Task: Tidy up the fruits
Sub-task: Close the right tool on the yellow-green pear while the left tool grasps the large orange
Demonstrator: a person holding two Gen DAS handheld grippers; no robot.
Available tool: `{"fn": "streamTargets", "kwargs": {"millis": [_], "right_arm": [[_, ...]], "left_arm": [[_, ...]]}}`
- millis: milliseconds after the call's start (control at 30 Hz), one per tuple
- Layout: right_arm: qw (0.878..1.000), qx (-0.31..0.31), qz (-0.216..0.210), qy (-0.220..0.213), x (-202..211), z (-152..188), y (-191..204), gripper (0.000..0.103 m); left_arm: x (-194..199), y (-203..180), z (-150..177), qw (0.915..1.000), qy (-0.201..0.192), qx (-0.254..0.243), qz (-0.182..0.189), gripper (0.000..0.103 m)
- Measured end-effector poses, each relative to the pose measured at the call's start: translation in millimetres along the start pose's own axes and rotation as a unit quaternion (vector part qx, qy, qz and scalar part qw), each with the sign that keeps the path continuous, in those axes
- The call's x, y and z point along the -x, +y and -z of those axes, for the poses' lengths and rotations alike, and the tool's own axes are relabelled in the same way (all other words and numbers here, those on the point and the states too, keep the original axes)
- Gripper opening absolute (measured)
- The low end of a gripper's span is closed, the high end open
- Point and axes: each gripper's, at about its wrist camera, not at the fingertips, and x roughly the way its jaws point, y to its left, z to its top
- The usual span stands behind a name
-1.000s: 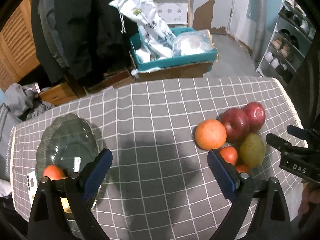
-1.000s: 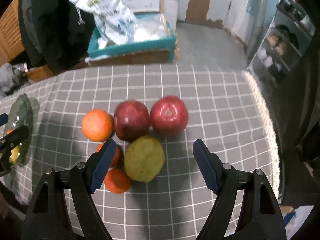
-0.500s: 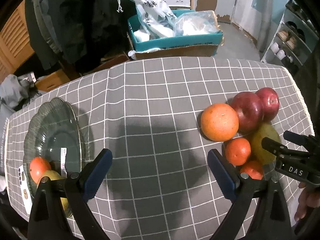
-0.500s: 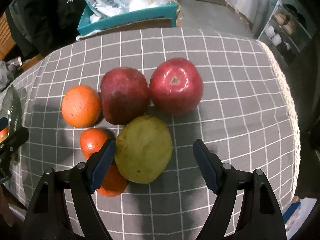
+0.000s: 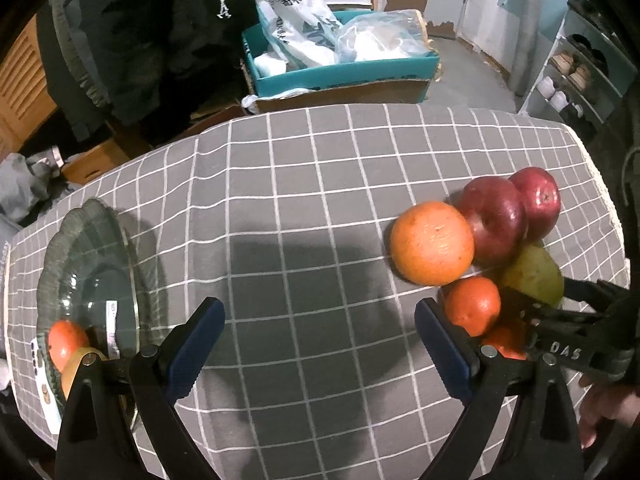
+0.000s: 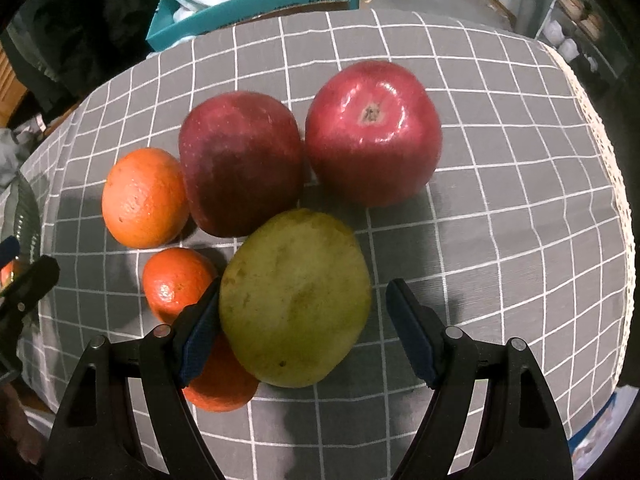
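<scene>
My right gripper (image 6: 302, 322) stands wide apart around a matte, speckled green mango (image 6: 295, 297), its left pad touching the skin, near the right edge of the grey checked tablecloth (image 6: 500, 200). Two glossy red apples (image 6: 372, 132) and dimpled oranges (image 6: 145, 198) crowd just beside. My left gripper (image 5: 318, 340) hangs apart, empty, near a scalloped glass plate (image 5: 86, 236) at the left edge.

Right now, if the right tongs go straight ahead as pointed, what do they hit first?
The green-yellow fruit. It sits between the open right tongs, nearly touching the left finger. Behind it lies the dark red apple. Depth is unclear, so the remaining gap is only a guess.
</scene>
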Motion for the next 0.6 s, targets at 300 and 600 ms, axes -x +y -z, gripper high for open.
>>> {"fn": "streamTargets", "kwargs": {"millis": [300,600], "right_arm": [[0.999,0.026,0.025,-0.024,5,0,4,0.066],[0.997,0.031,0.059,-0.045,17,1,-13,0.066]], "left_arm": [[-10,-19,-13,0.9996,0.006,-0.010,0.028,0.097],[-31,-37,-24,0.9983,0.023,-0.014,0.052,0.097]]}}
